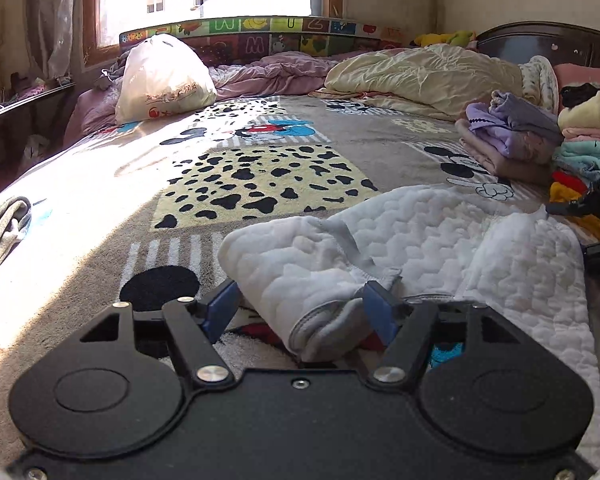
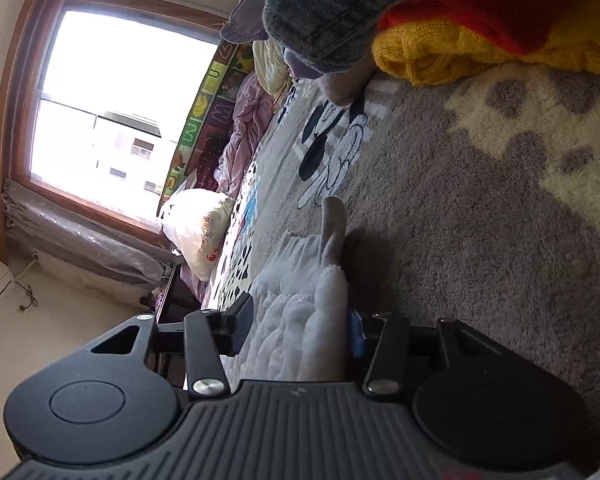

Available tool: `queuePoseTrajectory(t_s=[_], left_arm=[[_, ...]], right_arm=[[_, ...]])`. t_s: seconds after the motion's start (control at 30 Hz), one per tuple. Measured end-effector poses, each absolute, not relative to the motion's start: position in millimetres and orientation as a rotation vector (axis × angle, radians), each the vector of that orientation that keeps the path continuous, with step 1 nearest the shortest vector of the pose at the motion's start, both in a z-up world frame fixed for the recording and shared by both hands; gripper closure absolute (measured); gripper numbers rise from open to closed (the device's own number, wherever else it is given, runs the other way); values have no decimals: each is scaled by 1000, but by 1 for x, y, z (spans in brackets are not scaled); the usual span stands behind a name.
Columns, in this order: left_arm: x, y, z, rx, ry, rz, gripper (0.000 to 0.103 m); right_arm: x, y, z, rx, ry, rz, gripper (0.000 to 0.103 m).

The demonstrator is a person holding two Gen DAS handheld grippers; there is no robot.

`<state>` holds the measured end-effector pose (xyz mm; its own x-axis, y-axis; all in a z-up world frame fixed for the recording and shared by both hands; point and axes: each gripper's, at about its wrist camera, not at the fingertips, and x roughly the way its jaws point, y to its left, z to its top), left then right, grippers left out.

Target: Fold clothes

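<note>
Left wrist view: the left hand-held gripper (image 1: 302, 312) stands released, its blue pads straddling a rolled edge of the white quilted garment (image 1: 420, 240) lying on the bed (image 1: 260, 168).

Right wrist view: the right hand-held gripper (image 2: 300, 334) is released around the garment's edge (image 2: 300, 320).

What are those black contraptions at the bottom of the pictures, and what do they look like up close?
They are hand-held tongs. The left tongs have a flat black body with two round discs, black link bars with silver rivets, and blue pads on the fingers. The right tongs are built the same, but the body has a ribbed grey-black top and only one blue pad shows. No cables, sleeves or hands are visible.
</note>
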<state>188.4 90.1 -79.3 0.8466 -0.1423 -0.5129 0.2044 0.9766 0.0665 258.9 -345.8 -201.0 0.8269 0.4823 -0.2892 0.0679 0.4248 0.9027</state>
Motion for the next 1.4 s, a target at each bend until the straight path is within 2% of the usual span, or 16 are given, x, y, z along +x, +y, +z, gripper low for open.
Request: queuePoseTrajectory(t_s=[0.1, 0.13, 0.17, 0.23, 0.27, 0.37, 0.53, 0.9, 0.93, 0.97, 1.0, 1.03, 1.07, 1.33, 1.37, 1.4], left_arm=[[200, 66, -93, 220, 515, -174, 35], [204, 59, -98, 260, 514, -167, 38], [208, 53, -103, 306, 512, -155, 57], [213, 50, -109, 323, 522, -127, 77], [213, 55, -109, 283, 526, -113, 84], [210, 81, -108, 112, 543, -38, 91], [194, 135, -107, -147, 570, 88, 92], [117, 196, -98, -419, 658, 322, 95], [109, 194, -93, -432, 660, 290, 88], [100, 189, -87, -447, 665, 236, 73], [92, 183, -81, -461, 671, 178, 63], [86, 175, -77, -472, 685, 111, 44], [81, 165, -73, -474, 705, 35, 41], [45, 75, -95, -269, 890, -197, 41], [44, 65, -100, -221, 892, -193, 48], [45, 55, -104, -174, 889, -202, 60]], right_arm=[[267, -334, -192, 1044, 638, 280, 52], [268, -333, -191, 1033, 650, 277, 63], [268, -333, -193, 1046, 655, 269, 75], [260, -335, -197, 1076, 654, 244, 85], [256, -336, -199, 1078, 655, 235, 90], [244, -335, -201, 1055, 661, 235, 94], [235, -336, -201, 1047, 668, 236, 95], [233, -343, -202, 1087, 664, 247, 93], [233, -343, -202, 1088, 664, 246, 93], [234, -343, -202, 1090, 665, 245, 93], [234, -343, -202, 1094, 666, 243, 93], [235, -343, -203, 1100, 667, 241, 93], [236, -343, -203, 1105, 667, 237, 94], [252, -342, -201, 1128, 680, 212, 92], [254, -342, -200, 1124, 681, 213, 91], [255, -341, -200, 1121, 682, 216, 91]])
